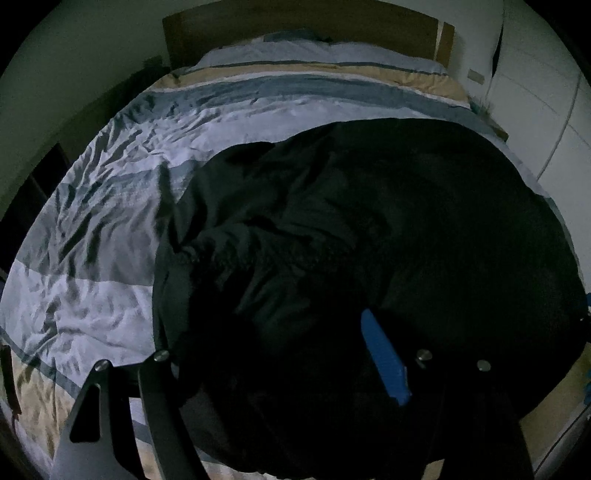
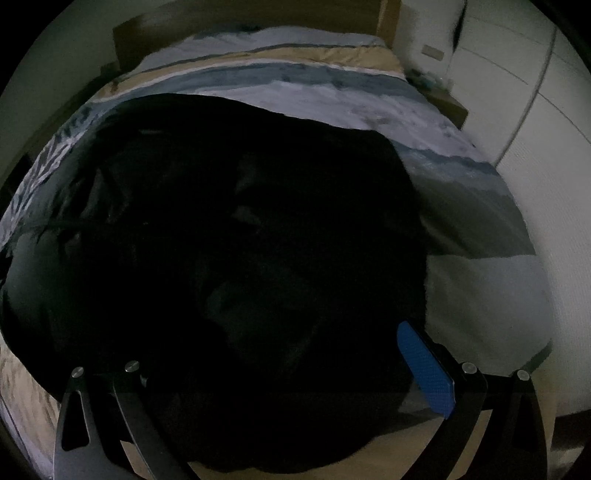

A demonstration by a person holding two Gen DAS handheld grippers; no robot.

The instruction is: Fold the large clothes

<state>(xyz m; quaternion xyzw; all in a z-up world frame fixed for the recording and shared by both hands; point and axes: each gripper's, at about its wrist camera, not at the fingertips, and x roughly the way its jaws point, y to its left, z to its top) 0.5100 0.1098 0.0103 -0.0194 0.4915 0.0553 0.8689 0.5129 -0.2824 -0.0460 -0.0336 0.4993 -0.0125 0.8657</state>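
Left wrist view: a large black garment [image 1: 369, 229] lies bunched on the striped bedcover [image 1: 110, 229], nearer the bed's foot edge and right side, its dark cloth filling the gap between the spread fingers of the left hand-held gripper [image 1: 273, 369]; whether it pinches cloth, cannot tell. Right wrist view: right hand-held gripper [image 2: 280, 369] likewise spread over the garment, grasp unclear. Wooden headboard [image 1: 295, 33] at far edge.

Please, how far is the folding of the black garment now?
Done: the black garment lies on the striped bed cover, though bunched and wrinkled. In hand: both grippers, left and right, hang over its near edge with jaws apart; too dark to confirm a grip. Left: flattening and all folds.
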